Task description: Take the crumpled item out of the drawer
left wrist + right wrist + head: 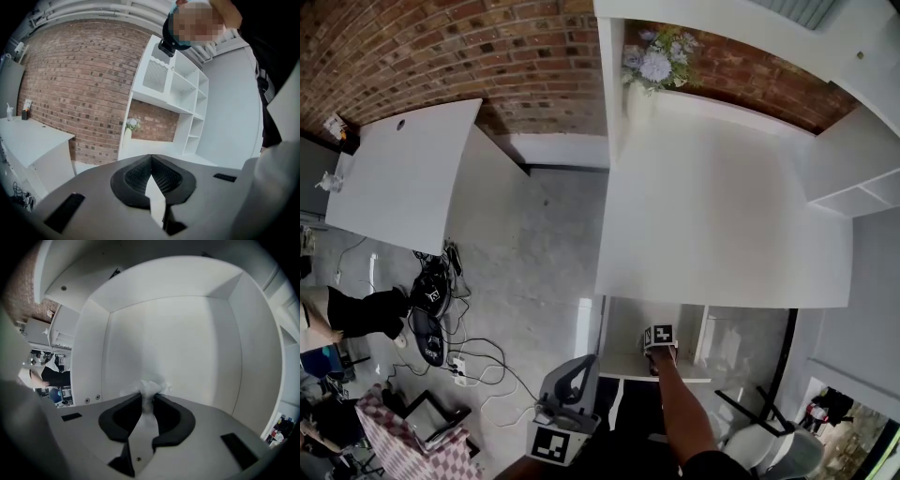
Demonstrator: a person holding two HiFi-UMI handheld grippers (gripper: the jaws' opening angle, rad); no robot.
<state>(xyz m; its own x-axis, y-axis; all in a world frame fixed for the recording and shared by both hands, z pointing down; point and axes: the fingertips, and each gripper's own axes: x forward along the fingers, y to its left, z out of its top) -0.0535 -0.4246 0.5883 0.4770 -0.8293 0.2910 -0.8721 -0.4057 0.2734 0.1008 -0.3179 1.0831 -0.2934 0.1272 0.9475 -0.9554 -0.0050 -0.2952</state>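
In the right gripper view, a crumpled white paper-like wad [149, 387] sits on the floor of the white drawer [187, 343], pinched between the dark jaws of my right gripper [149, 397]. The pads press on it from both sides. In the head view this gripper [659, 339] reaches into the drawer [630, 367] under the white desk, with only its marker cube and the person's forearm showing. My left gripper [569, 405] hangs low by the person's body, away from the drawer. In its own view its jaws [151, 157] meet with nothing between them.
The white desk top [712, 225] overhangs the drawer, and a vase of flowers [654, 64] stands at its back edge. White shelves [862, 178] stand at the right. A second white desk [403, 169] is at the left, with cables and gear [431, 319] on the floor.
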